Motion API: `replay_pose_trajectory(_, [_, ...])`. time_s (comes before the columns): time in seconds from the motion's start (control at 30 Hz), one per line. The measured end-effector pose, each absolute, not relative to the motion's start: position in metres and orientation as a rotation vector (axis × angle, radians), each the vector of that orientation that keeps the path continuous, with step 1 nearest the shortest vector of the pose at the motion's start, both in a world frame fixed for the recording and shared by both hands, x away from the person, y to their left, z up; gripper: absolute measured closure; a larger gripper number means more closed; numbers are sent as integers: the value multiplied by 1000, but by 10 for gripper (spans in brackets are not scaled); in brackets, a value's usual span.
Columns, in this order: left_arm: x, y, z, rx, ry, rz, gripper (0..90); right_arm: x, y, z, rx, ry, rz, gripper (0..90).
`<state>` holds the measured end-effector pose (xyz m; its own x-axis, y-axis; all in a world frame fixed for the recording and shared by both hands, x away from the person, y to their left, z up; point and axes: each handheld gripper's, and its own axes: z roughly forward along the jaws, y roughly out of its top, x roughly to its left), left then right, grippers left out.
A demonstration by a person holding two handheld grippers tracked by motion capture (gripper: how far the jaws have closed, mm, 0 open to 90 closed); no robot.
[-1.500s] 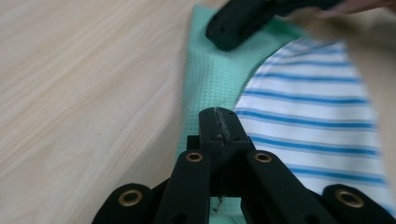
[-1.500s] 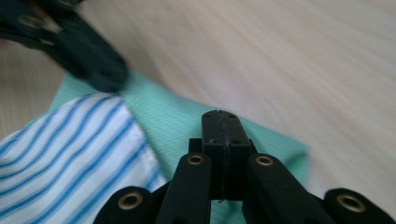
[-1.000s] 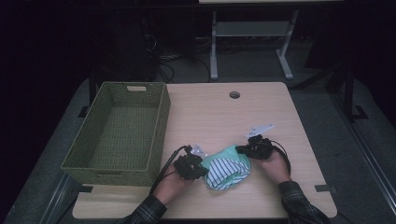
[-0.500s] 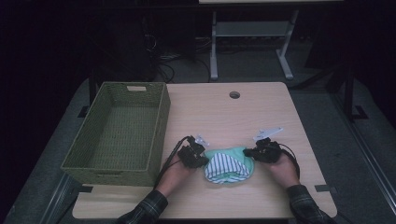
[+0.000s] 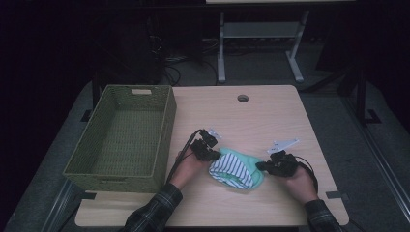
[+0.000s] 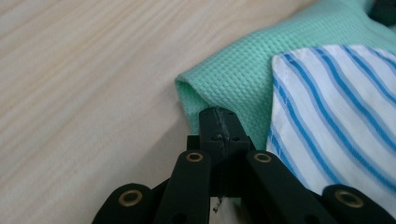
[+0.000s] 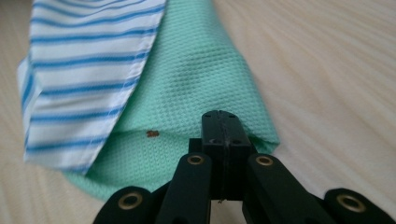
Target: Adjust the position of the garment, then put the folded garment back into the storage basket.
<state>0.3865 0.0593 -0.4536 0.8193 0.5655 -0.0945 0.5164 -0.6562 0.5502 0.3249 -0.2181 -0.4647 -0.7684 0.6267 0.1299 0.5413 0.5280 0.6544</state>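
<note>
A mint-green waffle cloth (image 5: pixel 255 179) lies bunched near the table's front edge, with a blue-and-white striped cloth (image 5: pixel 228 170) folded on top of it. My left gripper (image 5: pixel 211 154) is at the bundle's left end, and its jaws are shut on a folded edge of the green cloth (image 6: pixel 243 70) beside the striped cloth (image 6: pixel 336 102). My right gripper (image 5: pixel 265 167) is at the right end, shut on a fold of the green cloth (image 7: pixel 201 74), with the striped cloth (image 7: pixel 84 70) lying to the left. Both pinch points are close to the wooden tabletop.
An empty woven green basket (image 5: pixel 167 125) stands on the left part of the wooden table (image 5: pixel 251 121), close to my left hand. A round cable hole (image 5: pixel 242 98) sits near the far edge. Table legs and dark floor lie beyond.
My left gripper has moved away from the front edge and right, my right gripper toward the front edge. The cloth bundle now stretches between them.
</note>
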Motion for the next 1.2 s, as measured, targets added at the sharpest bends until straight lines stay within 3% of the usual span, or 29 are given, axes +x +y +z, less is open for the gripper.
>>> replay_pose_trajectory(0.4, [404, 49, -456, 2398, 777, 120, 897, 306, -213, -465, 959, 2681, 1098, 899])
replay_pose_trajectory(0.6, [398, 58, -443, 2372, 766, 116, 895, 309, -217, -449, 945, 2603, 1197, 899])
replay_pose_trajectory(0.93, [376, 71, -419, 2326, 736, 113, 824, 333, -229, -454, 1026, 2519, 1182, 899])
replay_pose_trajectory(1.2, [357, 75, -409, 2320, 693, 76, 750, 329, -223, -462, 1030, 2579, 1144, 899])
